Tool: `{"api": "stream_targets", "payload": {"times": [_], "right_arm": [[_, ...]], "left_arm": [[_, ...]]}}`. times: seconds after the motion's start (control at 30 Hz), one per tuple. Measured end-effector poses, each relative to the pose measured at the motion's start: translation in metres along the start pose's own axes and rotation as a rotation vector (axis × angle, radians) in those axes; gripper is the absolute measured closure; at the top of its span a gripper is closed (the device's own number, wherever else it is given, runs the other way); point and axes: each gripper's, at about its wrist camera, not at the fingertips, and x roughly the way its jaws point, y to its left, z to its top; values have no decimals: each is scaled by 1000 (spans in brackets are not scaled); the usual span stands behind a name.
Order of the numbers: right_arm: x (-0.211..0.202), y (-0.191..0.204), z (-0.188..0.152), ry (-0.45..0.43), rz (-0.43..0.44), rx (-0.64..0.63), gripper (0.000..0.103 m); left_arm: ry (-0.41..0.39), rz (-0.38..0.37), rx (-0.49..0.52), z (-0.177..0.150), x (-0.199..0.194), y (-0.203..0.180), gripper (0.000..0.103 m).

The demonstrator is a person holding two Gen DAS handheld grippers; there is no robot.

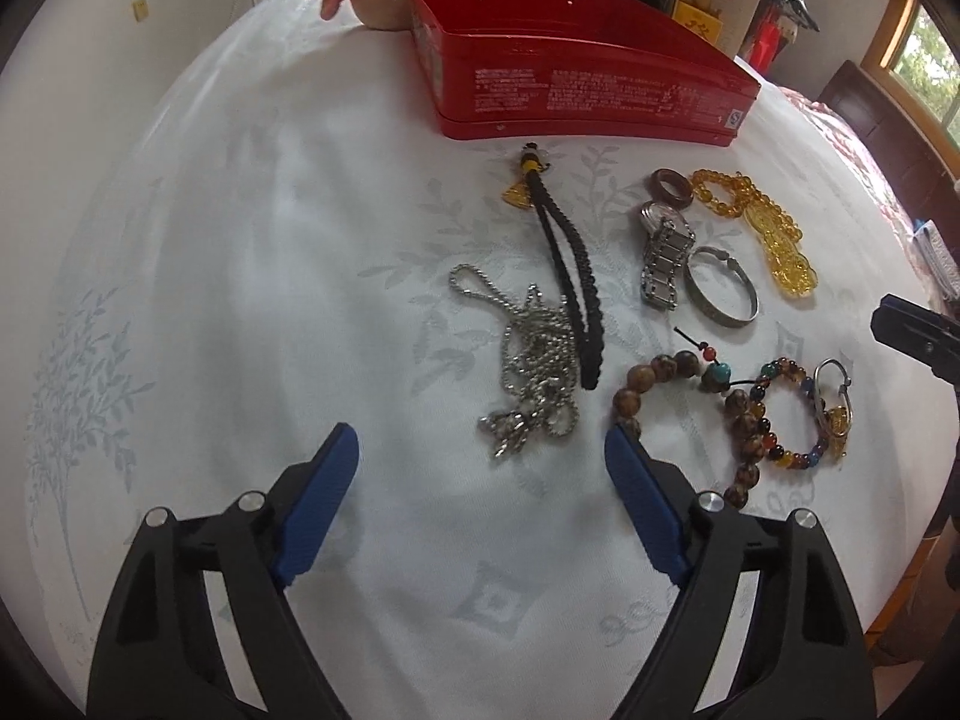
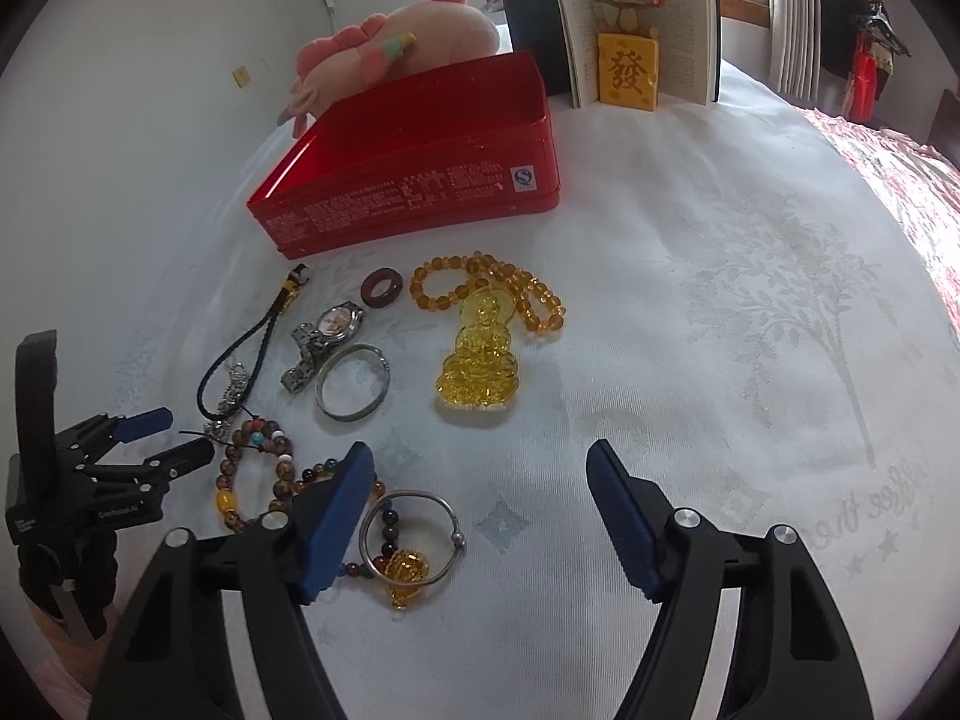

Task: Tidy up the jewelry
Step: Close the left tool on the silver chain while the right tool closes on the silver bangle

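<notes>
left claw apart | right claw apart | red tin behind jewelry; plush toy beyond tin

I saw a table covered in a white cloth with a woven grey tree-and-leaf pattern. Toward its far side sat an open red metal tin, with a pink plush toy and an open book stood upright behind it. Nearer to me lay a tangled silver ball chain, a black braided cord with a gold charm, a steel-band wristwatch, a dark brown ring, a plain silver bangle, an amber bead necklace with a Buddha pendant, a brown wooden-bead bracelet, and a multicoloured bead bracelet under a thin silver hoop.
</notes>
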Motion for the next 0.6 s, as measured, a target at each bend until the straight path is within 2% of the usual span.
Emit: {"api": "stream_targets", "payload": {"times": [0.3,0.37,0.47,0.6], "right_arm": [[10,1,6,11,-10,-3,29],[12,1,6,13,-10,-1,29],[14,1,7,17,-11,1,29],[17,2,10,21,-12,1,29]], "left_arm": [[13,3,36,14,19,-3,21],[5,3,45,16,19,-4,27],[-12,0,68,21,19,-6,40],[-36,-15,84,19,14,-10,65]]}}
